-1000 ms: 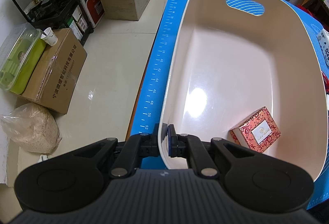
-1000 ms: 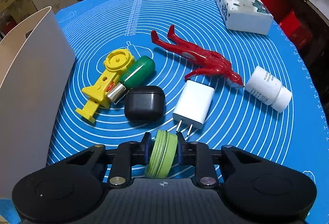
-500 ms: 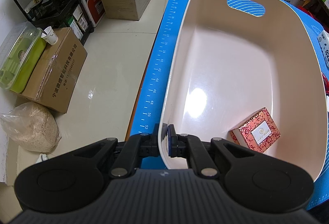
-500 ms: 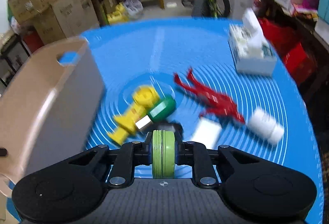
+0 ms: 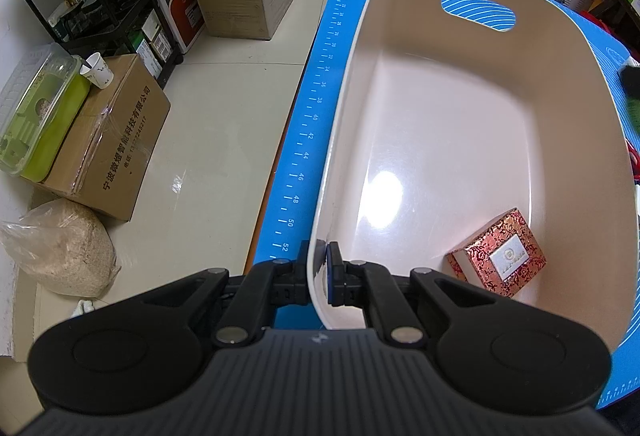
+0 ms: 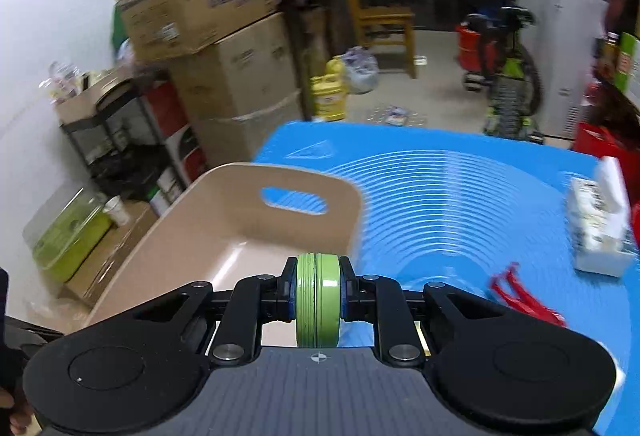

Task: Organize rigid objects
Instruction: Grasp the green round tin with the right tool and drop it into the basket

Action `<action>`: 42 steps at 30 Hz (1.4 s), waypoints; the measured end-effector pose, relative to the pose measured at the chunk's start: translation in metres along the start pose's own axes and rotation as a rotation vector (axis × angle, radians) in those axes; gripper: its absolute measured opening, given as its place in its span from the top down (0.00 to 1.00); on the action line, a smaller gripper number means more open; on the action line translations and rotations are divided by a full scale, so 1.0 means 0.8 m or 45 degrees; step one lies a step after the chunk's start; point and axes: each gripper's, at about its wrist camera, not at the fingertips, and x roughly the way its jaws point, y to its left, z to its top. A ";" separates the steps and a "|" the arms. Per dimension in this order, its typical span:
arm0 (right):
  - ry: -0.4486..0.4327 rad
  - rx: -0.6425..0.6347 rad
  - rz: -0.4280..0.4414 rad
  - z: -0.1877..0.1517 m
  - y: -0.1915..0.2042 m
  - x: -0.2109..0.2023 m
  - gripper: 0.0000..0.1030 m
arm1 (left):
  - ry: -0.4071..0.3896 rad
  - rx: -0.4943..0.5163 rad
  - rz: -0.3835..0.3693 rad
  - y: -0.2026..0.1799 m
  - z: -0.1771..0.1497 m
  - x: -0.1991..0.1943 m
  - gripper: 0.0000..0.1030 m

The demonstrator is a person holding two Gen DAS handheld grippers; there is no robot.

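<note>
A beige plastic bin stands on the blue mat, with a red patterned box on its floor near the right wall. My left gripper is shut on the bin's near left rim. My right gripper is shut on a round green tin, held on edge in the air above the bin's right rim. A red toy figure lies on the mat to the right.
A tissue box sits at the mat's right side. Left of the table are cardboard boxes, a black shelf and a sack on the floor. A bicycle stands behind the table.
My right gripper has lifted the green tin off the mat and swung left, over the bin. The left gripper and the bin have stayed put.
</note>
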 end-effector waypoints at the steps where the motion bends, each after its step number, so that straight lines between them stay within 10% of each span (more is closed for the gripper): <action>1: 0.017 -0.019 0.014 0.000 0.011 0.008 0.72 | 0.000 -0.001 0.000 -0.001 0.000 0.000 0.92; 24: 0.414 -0.290 -0.010 -0.076 0.103 0.100 0.73 | 0.002 0.005 0.001 -0.004 0.002 -0.001 0.92; 34: 0.347 -0.305 0.025 -0.065 0.105 0.085 0.33 | 0.003 0.006 0.002 -0.004 0.002 0.000 0.92; 42: 0.239 -0.269 0.045 -0.036 0.094 0.050 0.27 | 0.002 0.007 0.002 -0.004 0.001 0.000 0.92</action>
